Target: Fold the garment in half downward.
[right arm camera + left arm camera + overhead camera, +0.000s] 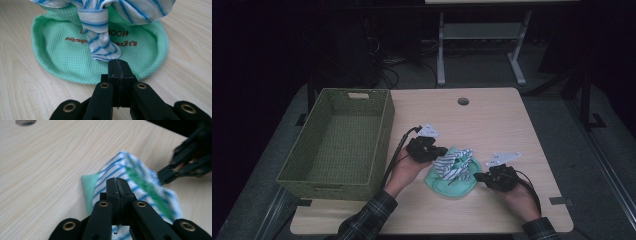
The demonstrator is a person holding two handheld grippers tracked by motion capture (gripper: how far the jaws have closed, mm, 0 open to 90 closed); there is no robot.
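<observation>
A round green cloth (452, 186) with brown lettering lies flat on the table. A blue-and-white striped cloth (455, 162) is bunched up over it. My left gripper (443, 151) is shut at the striped cloth's left edge, and its jaws (117, 180) seem to pinch the fabric, which is raised. My right gripper (477, 176) is shut at the green cloth's right rim. In the right gripper view a twisted strand of the striped cloth (100, 32) hangs down to the shut tip (117, 61) over the green cloth (57, 52). I cannot tell if that strand is pinched.
A green woven basket (384, 125) stands on the table's left part, with nothing in it. The wooden table (492, 120) has a round cable hole (463, 101) near its far edge. Behind the table are a desk frame and cables on the floor.
</observation>
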